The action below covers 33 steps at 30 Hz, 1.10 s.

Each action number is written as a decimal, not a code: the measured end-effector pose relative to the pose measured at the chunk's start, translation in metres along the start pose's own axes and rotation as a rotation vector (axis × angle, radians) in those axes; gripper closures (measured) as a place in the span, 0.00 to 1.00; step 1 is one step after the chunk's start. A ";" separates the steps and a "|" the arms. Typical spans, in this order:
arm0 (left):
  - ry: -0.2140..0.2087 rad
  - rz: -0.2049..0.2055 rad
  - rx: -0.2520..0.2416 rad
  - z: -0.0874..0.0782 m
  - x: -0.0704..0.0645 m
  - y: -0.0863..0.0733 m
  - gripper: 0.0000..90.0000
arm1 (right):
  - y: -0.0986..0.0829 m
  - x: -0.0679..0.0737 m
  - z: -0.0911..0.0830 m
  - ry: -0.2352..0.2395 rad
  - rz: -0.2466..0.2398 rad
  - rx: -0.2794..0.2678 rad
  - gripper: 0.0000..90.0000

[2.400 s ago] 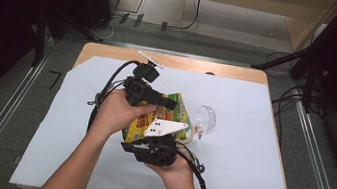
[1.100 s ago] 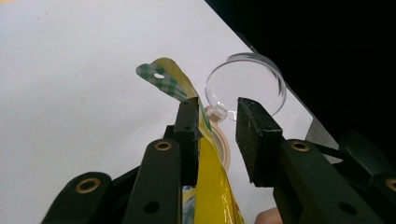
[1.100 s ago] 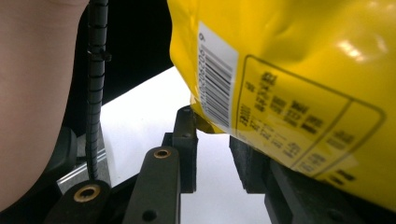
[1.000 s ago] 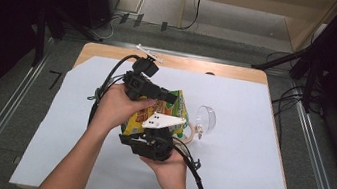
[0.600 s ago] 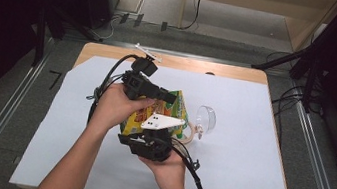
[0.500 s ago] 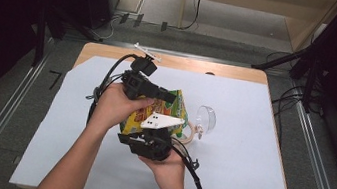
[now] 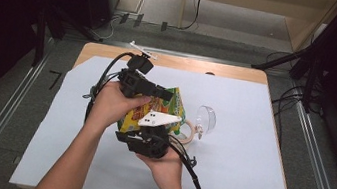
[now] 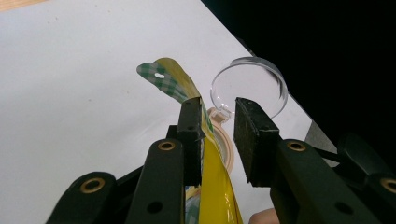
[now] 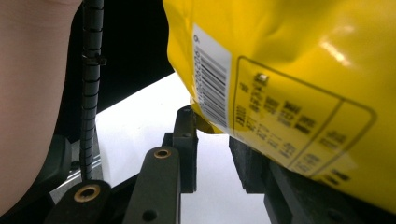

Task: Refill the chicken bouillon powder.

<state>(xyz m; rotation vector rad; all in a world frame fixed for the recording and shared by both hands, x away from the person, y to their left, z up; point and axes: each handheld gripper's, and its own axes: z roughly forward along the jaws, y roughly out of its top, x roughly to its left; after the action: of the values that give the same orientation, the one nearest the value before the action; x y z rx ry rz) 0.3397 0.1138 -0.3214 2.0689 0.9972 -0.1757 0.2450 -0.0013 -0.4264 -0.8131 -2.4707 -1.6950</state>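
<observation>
One glossy yellow snack pouch [image 7: 164, 111] sits mid-counter [image 7: 243, 186] between two hand-held grippers: the left hand-held gripper [image 8: 217, 123] is released around its far edge, the right hand-held gripper [image 9: 212, 140] released at its near corner. One clear round lid [image 7: 207, 118] lies right.

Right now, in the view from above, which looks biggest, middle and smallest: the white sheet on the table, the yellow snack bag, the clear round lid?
1. White sheet, by far the largest.
2. Yellow snack bag, partly hidden by hands and tongs.
3. Clear round lid, smallest.
</observation>
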 end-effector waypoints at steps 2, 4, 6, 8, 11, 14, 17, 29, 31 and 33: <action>-0.001 -0.001 -0.003 -0.001 0.001 0.000 0.81 | 0.001 0.000 0.000 0.001 0.001 0.001 0.82; -0.003 -0.008 -0.004 -0.001 0.002 0.000 0.81 | 0.001 0.000 0.001 0.000 -0.003 0.001 0.82; -0.003 -0.010 0.000 -0.001 0.003 0.000 0.81 | 0.001 0.001 0.001 -0.001 -0.006 0.003 0.82; -0.005 -0.009 -0.001 -0.001 0.004 0.000 0.81 | 0.002 0.000 0.001 0.000 -0.006 0.006 0.82; -0.005 -0.011 -0.001 -0.001 0.004 0.000 0.81 | 0.002 0.000 0.002 0.000 -0.007 0.008 0.82; -0.005 -0.015 -0.002 -0.001 0.005 0.000 0.81 | 0.002 0.000 0.002 0.001 -0.009 0.011 0.82; -0.007 -0.014 -0.003 -0.002 0.006 0.000 0.81 | 0.003 0.000 0.002 0.004 -0.013 0.010 0.82; -0.006 -0.016 -0.012 -0.004 0.007 -0.001 0.81 | 0.004 0.001 0.004 0.002 -0.015 0.015 0.82; -0.006 -0.015 -0.015 -0.005 0.007 -0.001 0.81 | 0.005 0.001 0.004 0.001 -0.015 0.015 0.82; -0.011 -0.016 -0.021 -0.006 0.008 -0.002 0.80 | 0.005 0.001 0.004 0.000 -0.020 0.014 0.82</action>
<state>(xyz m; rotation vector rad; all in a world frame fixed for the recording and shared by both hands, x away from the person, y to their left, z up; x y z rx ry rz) 0.3428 0.1239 -0.3216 2.0391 1.0053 -0.1845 0.2475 0.0044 -0.4234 -0.7898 -2.4957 -1.6821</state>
